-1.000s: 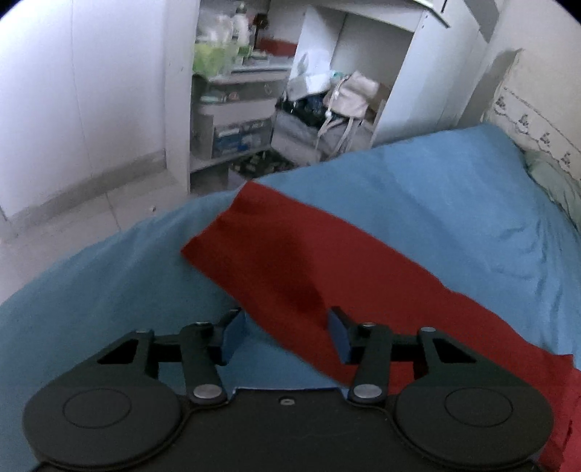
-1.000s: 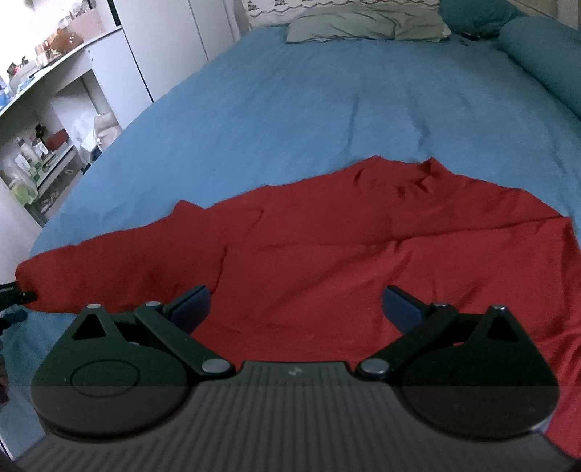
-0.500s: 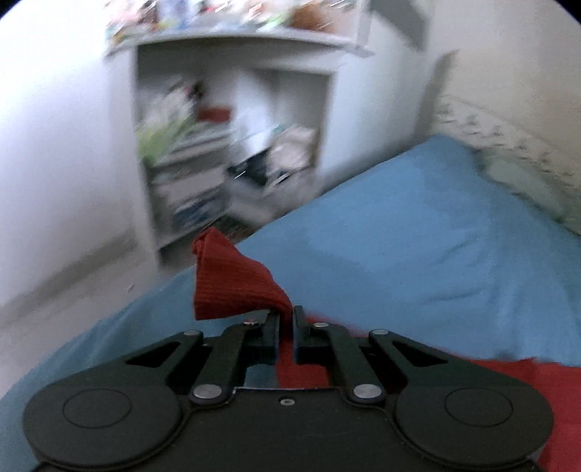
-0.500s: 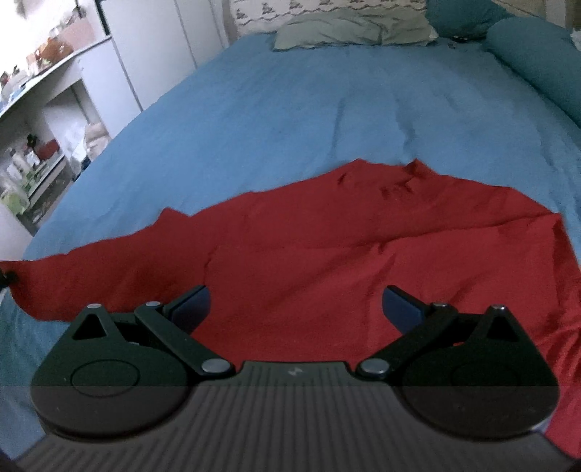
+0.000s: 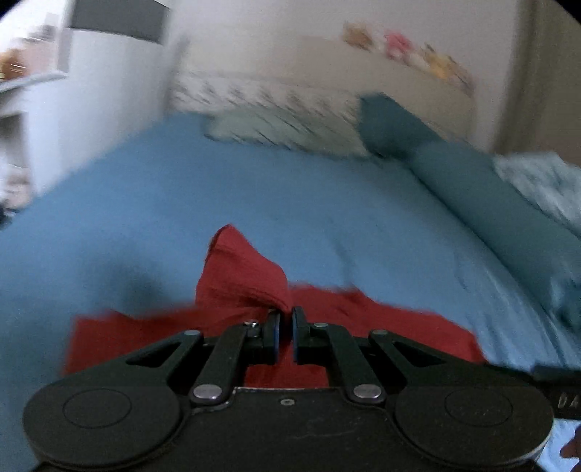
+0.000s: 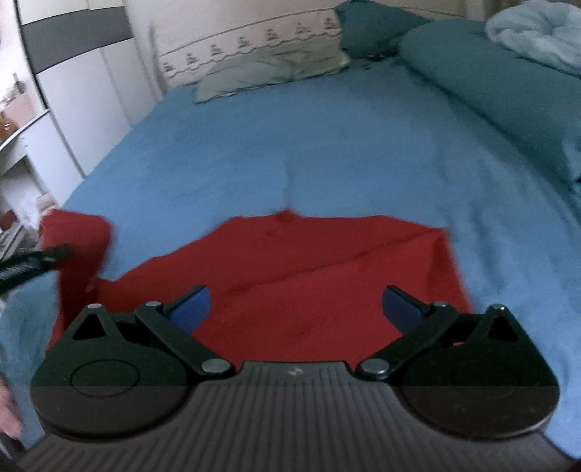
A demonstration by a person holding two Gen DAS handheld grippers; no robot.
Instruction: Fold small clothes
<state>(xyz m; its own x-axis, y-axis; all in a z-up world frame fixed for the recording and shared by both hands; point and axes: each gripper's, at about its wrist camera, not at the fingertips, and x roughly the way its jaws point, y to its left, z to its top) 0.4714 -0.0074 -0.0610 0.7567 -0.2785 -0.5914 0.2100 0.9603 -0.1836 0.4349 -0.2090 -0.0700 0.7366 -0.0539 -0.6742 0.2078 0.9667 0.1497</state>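
A red garment [image 6: 319, 268] lies spread on the blue bed sheet [image 6: 290, 145]. My left gripper [image 5: 285, 319] is shut on the end of its red sleeve [image 5: 243, 272] and holds it lifted above the body of the garment [image 5: 381, 326]. In the right wrist view the lifted sleeve [image 6: 78, 247] hangs at the far left with the left gripper's tip [image 6: 43, 257] on it. My right gripper [image 6: 296, 308] is open and empty, hovering over the near edge of the garment.
Pillows [image 6: 268, 69] and a dark teal bolster [image 6: 490, 80] lie at the head and right side of the bed. A pale blue blanket [image 6: 537, 32] is bunched at the far right. White cabinets and shelves [image 6: 54, 119] stand to the left.
My left gripper closed on the sleeve end, lifted it and swung it right over the garment, now facing the headboard. The right gripper stayed open and shifted slightly.
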